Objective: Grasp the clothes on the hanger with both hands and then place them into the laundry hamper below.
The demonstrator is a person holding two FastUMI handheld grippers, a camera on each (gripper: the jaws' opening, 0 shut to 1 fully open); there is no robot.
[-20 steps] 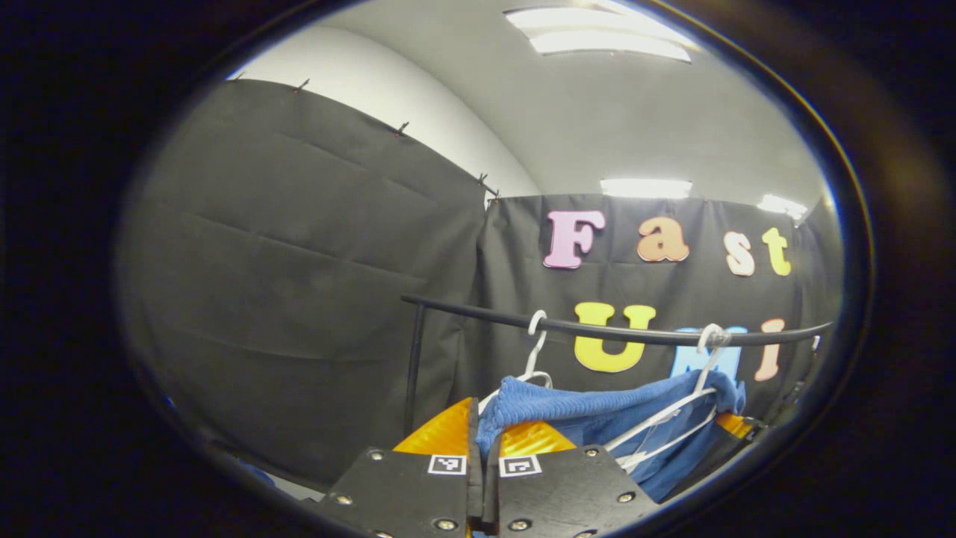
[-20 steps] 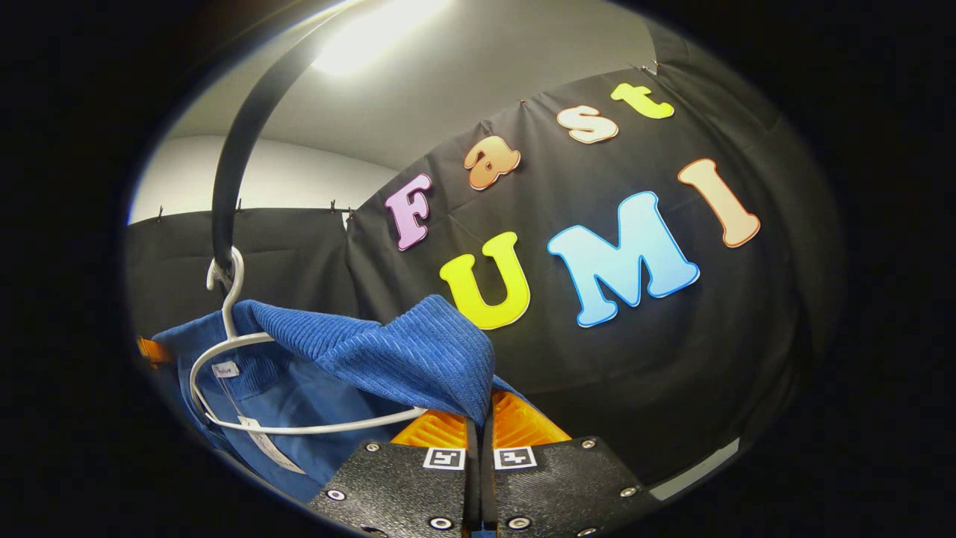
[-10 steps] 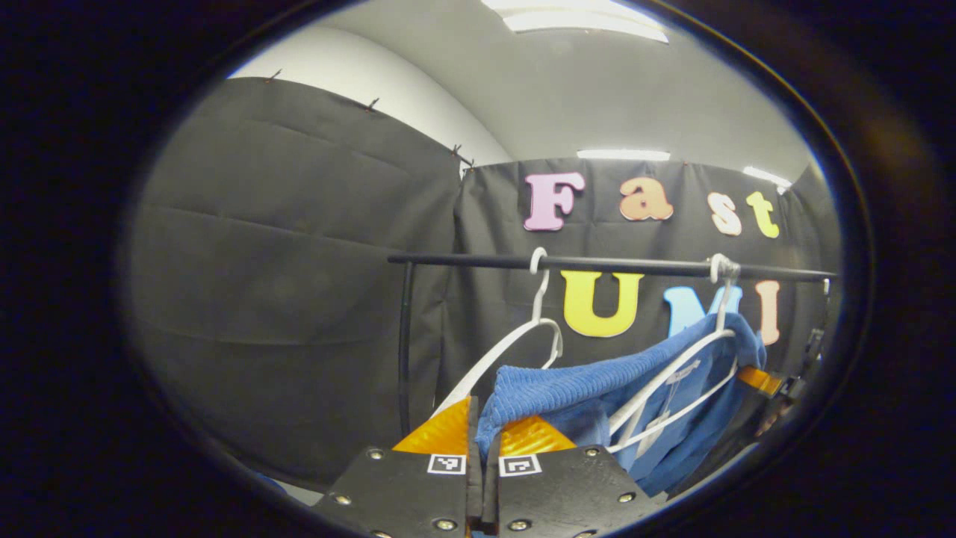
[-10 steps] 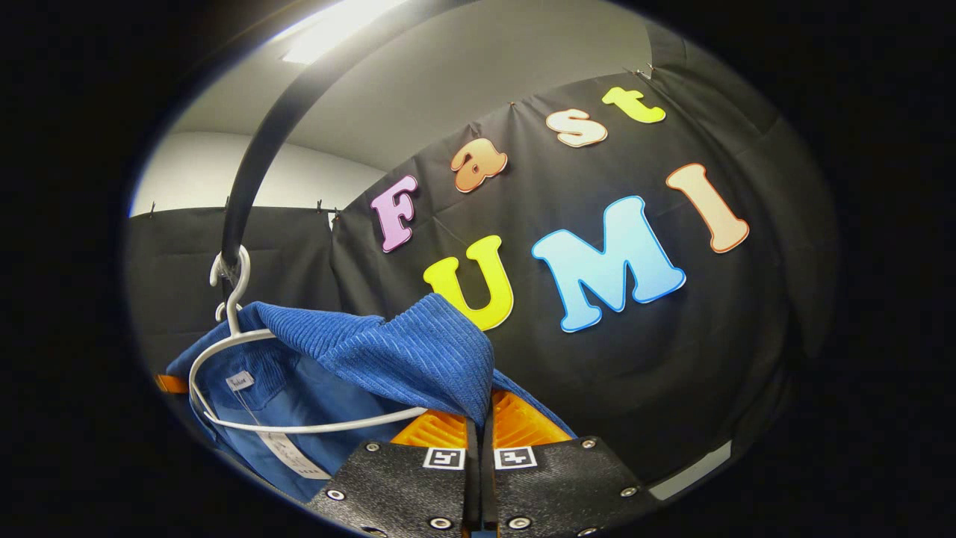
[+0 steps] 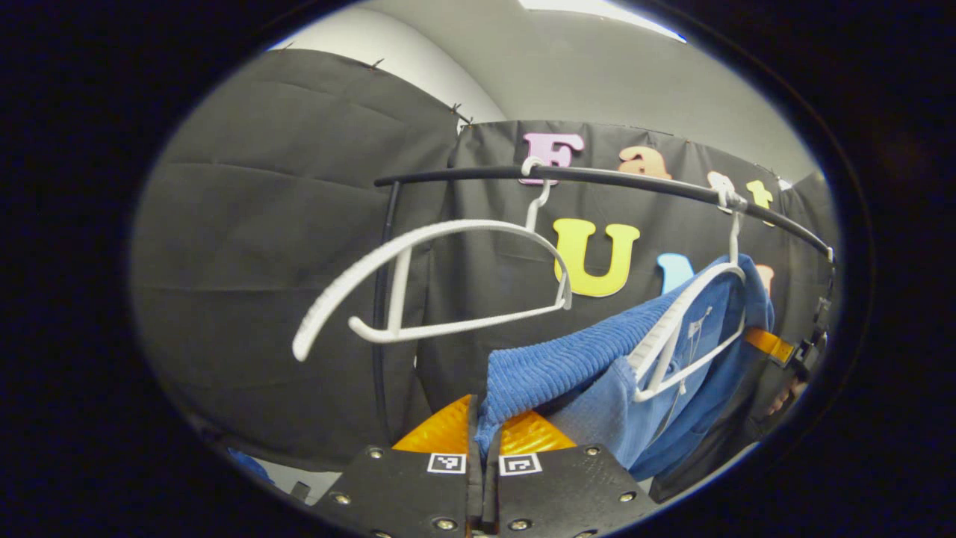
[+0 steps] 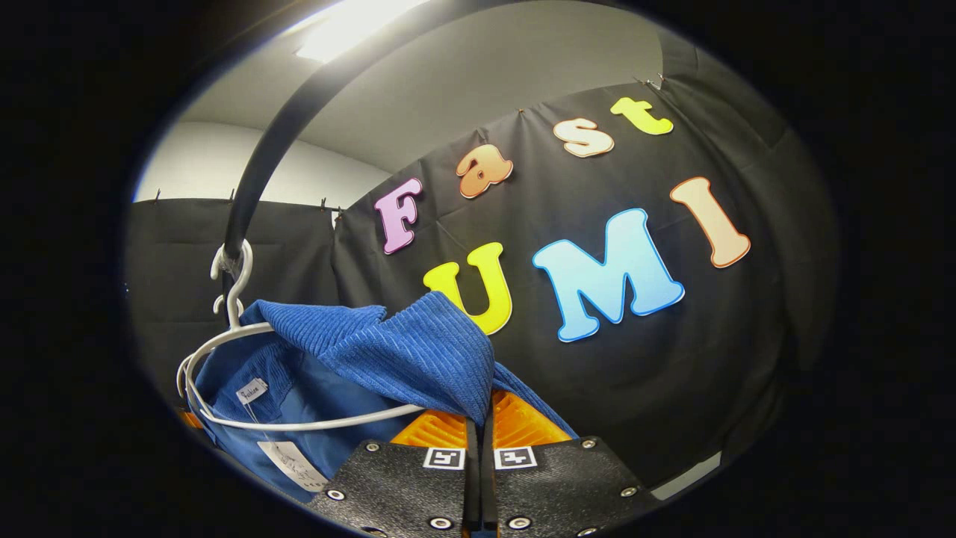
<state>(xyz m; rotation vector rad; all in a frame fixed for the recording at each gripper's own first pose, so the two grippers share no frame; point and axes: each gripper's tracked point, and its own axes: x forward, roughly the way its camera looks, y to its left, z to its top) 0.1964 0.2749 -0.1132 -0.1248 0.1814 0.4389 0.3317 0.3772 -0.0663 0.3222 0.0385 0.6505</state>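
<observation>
A blue corduroy garment (image 5: 567, 362) stretches between my two grippers. My left gripper (image 5: 479, 426) is shut on one end of it, low in the left gripper view. The cloth's far end still drapes over a white hanger (image 5: 683, 329) hooked on the black rail (image 5: 620, 179). In the right gripper view my right gripper (image 6: 479, 422) is shut on the blue garment (image 6: 403, 351), whose collar and tag sit inside the white hanger (image 6: 224, 359) under the black rail (image 6: 276, 142).
A second white hanger (image 5: 433, 280), bare, hangs on the rail's left end and swings tilted near my left gripper. The rail's black upright post (image 5: 385, 299) stands at the left. The far gripper (image 5: 777, 351) shows at the right edge.
My left gripper has dropped and pulled the cloth's left end down; the rail and hangers now sit higher in its view. The bare hanger has swung out wide. The right gripper barely moved.
</observation>
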